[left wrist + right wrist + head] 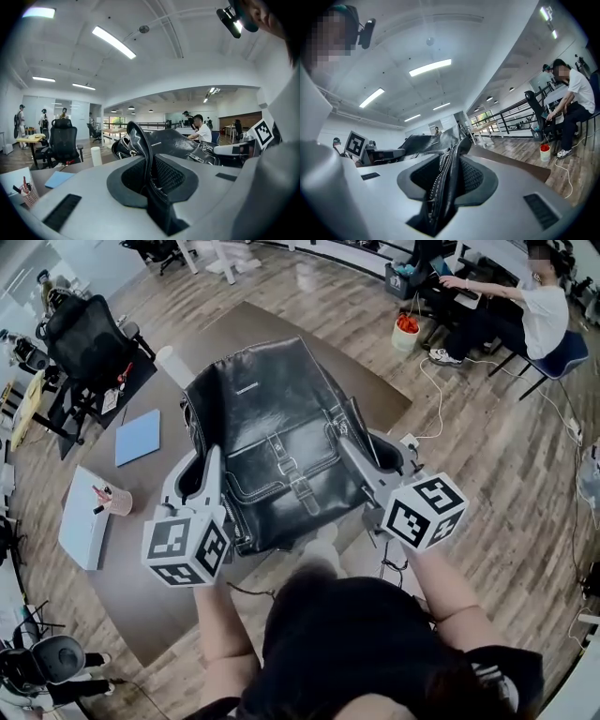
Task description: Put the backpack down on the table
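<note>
**Backpack held over the table**

I hold the glossy black leather backpack by its near end. My left gripper is clamped on its left edge and my right gripper pinches the zipped right edge. Its long axis runs toward the frame's top, above the dark brown table (straight below, I judge), with both grippers equally near.

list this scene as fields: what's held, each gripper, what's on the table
held: black backpack, over the table; contact unclear
left gripper: shut on backpack's left edge
right gripper: shut on backpack's right edge
on table: blue pad, white cylinder
background: seated person
</note>
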`<act>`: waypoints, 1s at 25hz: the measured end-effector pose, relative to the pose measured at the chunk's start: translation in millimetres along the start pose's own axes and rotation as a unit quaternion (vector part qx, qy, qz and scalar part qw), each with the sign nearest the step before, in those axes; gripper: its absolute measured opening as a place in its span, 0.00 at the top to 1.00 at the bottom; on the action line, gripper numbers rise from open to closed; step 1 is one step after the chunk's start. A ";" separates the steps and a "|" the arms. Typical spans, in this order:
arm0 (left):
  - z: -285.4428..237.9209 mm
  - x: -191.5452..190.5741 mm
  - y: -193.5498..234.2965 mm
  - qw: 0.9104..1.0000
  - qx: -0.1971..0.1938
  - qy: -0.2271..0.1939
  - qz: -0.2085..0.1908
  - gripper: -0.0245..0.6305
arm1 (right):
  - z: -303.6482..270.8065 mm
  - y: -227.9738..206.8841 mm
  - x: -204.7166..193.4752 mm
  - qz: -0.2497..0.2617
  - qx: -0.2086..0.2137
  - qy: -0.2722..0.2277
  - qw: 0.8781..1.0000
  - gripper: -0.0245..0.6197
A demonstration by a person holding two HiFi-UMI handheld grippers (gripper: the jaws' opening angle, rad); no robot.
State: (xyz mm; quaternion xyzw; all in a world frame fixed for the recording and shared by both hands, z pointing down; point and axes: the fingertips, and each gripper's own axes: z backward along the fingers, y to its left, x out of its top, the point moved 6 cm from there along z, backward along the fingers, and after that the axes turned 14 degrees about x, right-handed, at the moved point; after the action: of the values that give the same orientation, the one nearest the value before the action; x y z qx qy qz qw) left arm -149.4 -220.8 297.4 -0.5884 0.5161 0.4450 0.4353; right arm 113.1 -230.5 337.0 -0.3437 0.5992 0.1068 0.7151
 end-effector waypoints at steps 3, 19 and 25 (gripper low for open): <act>-27.7 2.7 -2.4 1.000 -0.006 0.006 -0.005 0.86 | -10.3 -20.7 2.8 -0.004 -0.012 0.001 1.000 0.76; -162.6 -42.7 12.3 0.998 -0.024 0.049 0.028 0.86 | -82.2 -121.4 -20.1 -0.009 -0.050 0.044 0.998 0.76; -196.4 -69.1 11.6 0.996 -0.040 0.078 0.028 0.86 | -90.6 -143.7 -41.4 -0.022 -0.080 0.063 0.995 0.75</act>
State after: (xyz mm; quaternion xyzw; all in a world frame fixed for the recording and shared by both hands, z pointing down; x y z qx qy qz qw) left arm -151.2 -397.5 408.1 -0.6235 0.5463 0.4304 0.3570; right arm 112.5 -382.3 423.7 -0.4191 0.6248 0.1163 0.6484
